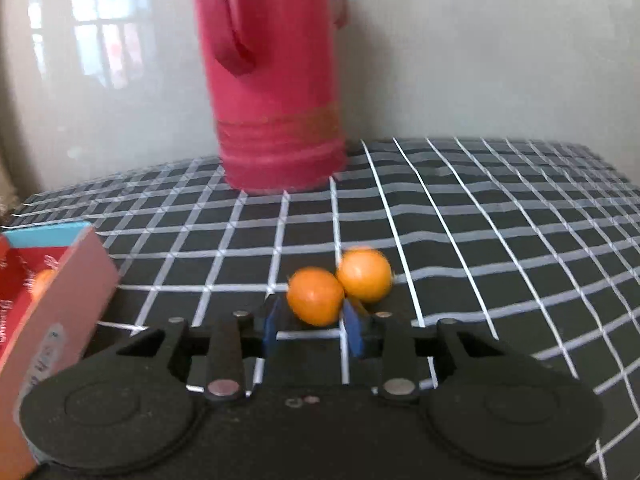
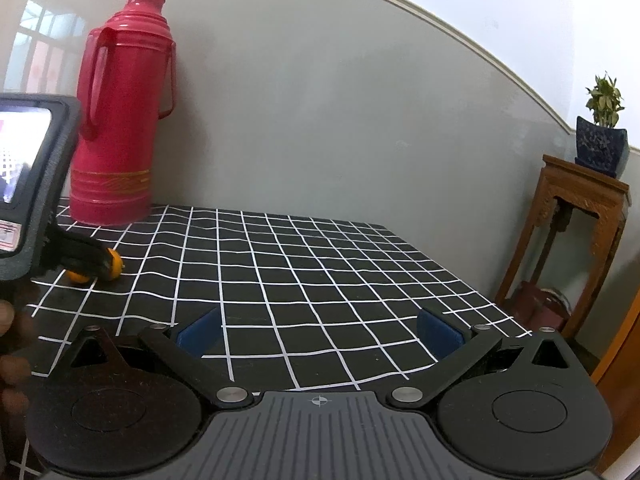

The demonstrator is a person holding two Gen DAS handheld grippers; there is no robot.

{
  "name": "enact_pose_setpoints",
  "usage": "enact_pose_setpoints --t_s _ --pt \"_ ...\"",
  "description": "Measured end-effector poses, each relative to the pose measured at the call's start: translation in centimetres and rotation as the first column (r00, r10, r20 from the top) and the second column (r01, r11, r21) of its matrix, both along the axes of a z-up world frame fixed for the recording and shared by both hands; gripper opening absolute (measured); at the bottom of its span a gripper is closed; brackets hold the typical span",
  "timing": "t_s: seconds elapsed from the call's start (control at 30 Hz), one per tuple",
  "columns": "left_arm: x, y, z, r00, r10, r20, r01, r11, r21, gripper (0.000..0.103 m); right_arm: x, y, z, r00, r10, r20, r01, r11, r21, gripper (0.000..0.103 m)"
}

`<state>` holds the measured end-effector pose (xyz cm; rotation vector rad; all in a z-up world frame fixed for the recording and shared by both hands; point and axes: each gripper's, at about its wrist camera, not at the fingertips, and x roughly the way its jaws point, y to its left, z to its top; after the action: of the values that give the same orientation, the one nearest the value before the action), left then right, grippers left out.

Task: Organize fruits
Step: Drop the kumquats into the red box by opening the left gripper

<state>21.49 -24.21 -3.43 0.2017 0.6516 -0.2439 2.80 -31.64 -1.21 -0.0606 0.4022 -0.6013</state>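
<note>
Left gripper [image 1: 313,330]: blue pads parted a little around the nearer orange [image 1: 316,297]; whether the pads press on the fruit cannot be told through the blur.
Nearer orange: on the checked cloth [image 1: 480,240], at the tips of the left fingers, touching the second orange [image 1: 365,275].
Second orange: just behind and to the right of the first, beyond the pads, free of the gripper.
Box [image 1: 60,320]: at the left edge of the left wrist view only; pink outer wall, red lining, blue far rim, with a third orange [image 1: 42,282] lying inside; missing from the right wrist view.
Red thermos [image 1: 276,80]: upright at the back of the table against the wall; cut off at the top in the left wrist view, seen whole with cap and handle [image 2: 120,112] in the right wrist view.
Right gripper [image 2: 320,332]: released, jaws spread wide above bare cloth, nothing between the pads.
Left gripper from the right side [image 2: 86,258]: black fingers reaching down over two partly hidden oranges [image 2: 114,266]; a small lit screen [image 2: 20,152] on its body.
Hand [image 2: 12,344]: blurred fingers at the left edge, right wrist view only.
Wooden stand [image 2: 576,248]: by the wall at right, bearing a potted plant [image 2: 602,136]; right wrist view only.
</note>
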Motion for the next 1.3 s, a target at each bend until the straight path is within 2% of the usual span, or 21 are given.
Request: enact_pose_setpoints --t_s 0.07,0.17,0.27,0.4,0.57,0.77,0.93,1.1,1.3 --pt "0.0 -0.2 -0.2 1.0 -0.013 0.013 0.013 1.0 0.014 0.025 0.0 -0.1 -0.1 1.0 -0.001 -0.002 0.001 1.0 -0.001 0.103" --pt "0.5 0.1 -0.2 1.0 -0.015 0.002 0.015 1.0 -0.003 0.026 0.0 -0.3 -0.3 1.0 -0.008 -0.006 0.008 1.0 0.009 0.103" --pt "1.3 0.2 0.0 1.0 -0.021 -0.007 0.021 1.0 -0.012 0.022 0.1 -0.2 -0.5 1.0 -0.001 -0.01 0.002 1.0 0.012 0.103" --pt "1.2 0.3 -0.1 1.0 -0.01 0.008 0.01 1.0 -0.013 0.02 0.4 0.0 -0.8 0.999 0.011 -0.03 -0.01 1.0 0.003 0.103" --pt "-0.1 1.1 0.9 0.994 0.035 0.107 -0.036 0.999 0.001 0.02 0.5 0.3 -0.7 1.0 0.021 -0.017 -0.021 1.0 -0.004 0.103" --pt "-1.5 4.9 3.1 0.968 0.147 0.203 -0.145 0.989 -0.025 0.02 0.8 0.8 0.1 0.999 0.041 0.009 -0.041 0.999 0.032 0.103" --pt "-1.5 10.4 5.1 0.958 0.244 0.153 -0.232 0.968 -0.093 0.021 1.3 2.3 0.9 0.996 0.084 0.03 -0.085 0.995 0.044 0.103" --pt "-1.2 15.5 5.5 0.933 0.342 0.112 -0.333 0.939 -0.091 0.021 2.3 4.4 1.0 0.99 0.139 0.038 -0.141 0.988 0.06 0.103" --pt "-1.1 20.3 4.8 0.915 0.4 0.056 -0.395 0.915 -0.079 0.022 4.7 7.1 0.9 0.98 0.199 0.031 -0.201 0.973 0.11 0.103"
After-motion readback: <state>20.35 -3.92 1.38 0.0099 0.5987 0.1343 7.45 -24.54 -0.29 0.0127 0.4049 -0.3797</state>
